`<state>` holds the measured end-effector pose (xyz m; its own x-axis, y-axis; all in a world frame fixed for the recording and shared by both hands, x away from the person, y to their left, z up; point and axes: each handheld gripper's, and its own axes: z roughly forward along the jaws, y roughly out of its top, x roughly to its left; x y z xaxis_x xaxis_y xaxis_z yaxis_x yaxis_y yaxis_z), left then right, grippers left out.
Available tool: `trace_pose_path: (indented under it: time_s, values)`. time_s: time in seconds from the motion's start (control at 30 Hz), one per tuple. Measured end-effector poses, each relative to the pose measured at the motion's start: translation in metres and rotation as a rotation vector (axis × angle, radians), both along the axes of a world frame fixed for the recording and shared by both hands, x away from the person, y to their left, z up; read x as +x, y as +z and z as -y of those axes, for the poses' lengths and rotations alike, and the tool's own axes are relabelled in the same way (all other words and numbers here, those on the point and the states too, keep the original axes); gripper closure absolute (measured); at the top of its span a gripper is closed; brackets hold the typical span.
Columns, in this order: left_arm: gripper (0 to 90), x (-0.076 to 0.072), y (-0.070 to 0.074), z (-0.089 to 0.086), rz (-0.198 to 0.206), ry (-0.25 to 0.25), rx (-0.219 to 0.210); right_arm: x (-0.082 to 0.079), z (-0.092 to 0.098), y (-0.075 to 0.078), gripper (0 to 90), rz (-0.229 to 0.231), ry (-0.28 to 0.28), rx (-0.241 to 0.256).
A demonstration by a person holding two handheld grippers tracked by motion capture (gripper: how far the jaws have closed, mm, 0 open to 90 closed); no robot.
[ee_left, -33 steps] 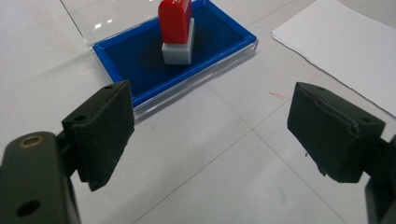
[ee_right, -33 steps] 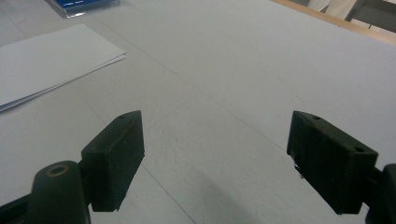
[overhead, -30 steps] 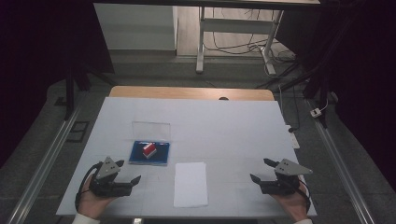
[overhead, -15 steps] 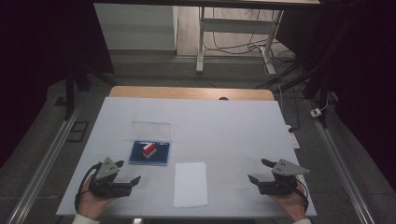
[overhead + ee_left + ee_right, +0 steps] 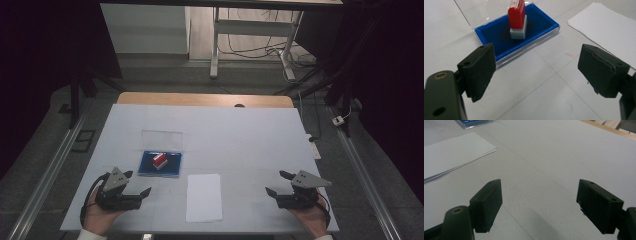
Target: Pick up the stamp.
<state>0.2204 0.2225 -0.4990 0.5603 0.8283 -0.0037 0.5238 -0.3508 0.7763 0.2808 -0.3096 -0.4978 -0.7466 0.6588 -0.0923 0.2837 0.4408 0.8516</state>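
Barely any change from a second ago: both grippers, left (image 5: 137,186) and right (image 5: 278,183), stay spread and empty, stamp (image 5: 517,21) on ink pad (image 5: 499,37) untouched, paper (image 5: 204,197) unstamped.

table (image 5: 240,135) bright | surroundings dark | close views sharp – soft shadows

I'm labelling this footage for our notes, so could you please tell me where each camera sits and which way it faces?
High view: fixed above the person's side, looking forward and down on the table; shows both hands, left gripper and right gripper.
Left gripper view: rides the left gripper, looking along its open jaws at the red stamp standing on the blue ink pad.
Right gripper view: rides the right gripper, looking along its open jaws over bare tabletop.
Shared: all three show the paper sheets.
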Motion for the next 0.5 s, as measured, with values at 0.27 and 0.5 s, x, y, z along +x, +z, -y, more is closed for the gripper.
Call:
trace_pose_path:
  time_s: [0.27, 0.5]
  values:
    - [15.1, 0.004, 0.006, 0.001, 0.001, 0.0, 0.006, -0.002, -0.002, 0.001, 21.0, -0.004, 0.0, -0.012]
    - [15.2, 0.011, 0.017, 0.001, -0.016, -0.002, 0.003, -0.004, -0.001, -0.001, 21.8, -0.009, 0.007, -0.009]
